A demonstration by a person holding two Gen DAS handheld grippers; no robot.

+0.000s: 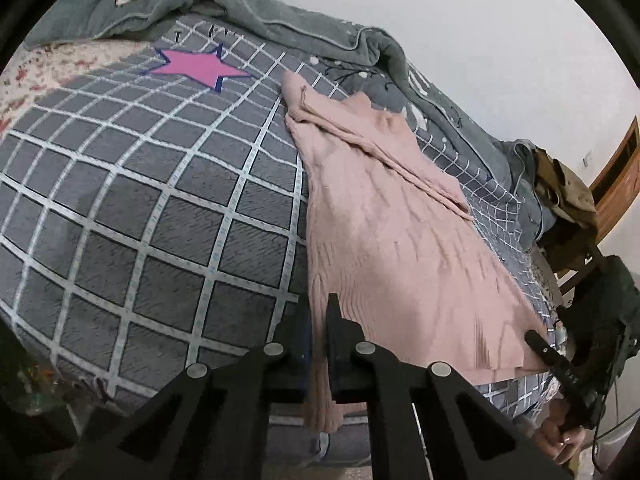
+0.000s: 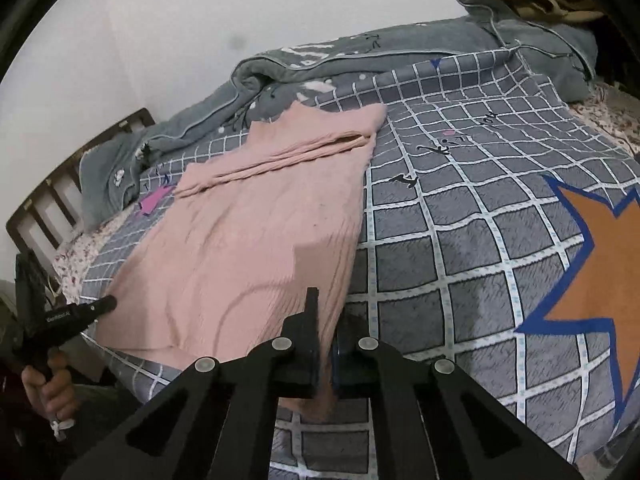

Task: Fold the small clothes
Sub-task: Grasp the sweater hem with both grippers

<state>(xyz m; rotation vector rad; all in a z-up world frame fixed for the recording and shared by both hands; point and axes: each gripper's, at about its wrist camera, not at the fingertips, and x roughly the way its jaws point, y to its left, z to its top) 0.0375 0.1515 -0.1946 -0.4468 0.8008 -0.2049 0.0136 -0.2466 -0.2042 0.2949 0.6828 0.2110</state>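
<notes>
Pink sweater [image 1: 400, 240] hem is pinched by L gripper [image 1: 319, 320] & R gripper [image 2: 326, 320]; knit could be stretched/slipped if lifted unevenly.

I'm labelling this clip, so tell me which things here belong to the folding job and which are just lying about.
Part of the job:
- pink knit garment, partly folded on the bed
- left gripper, shut on its near hem
- right gripper, shut on the hem's other corner

Just lying about:
- grey checked bedspread
- bunched grey blanket
- brown clothes
- wooden bed frame
</notes>
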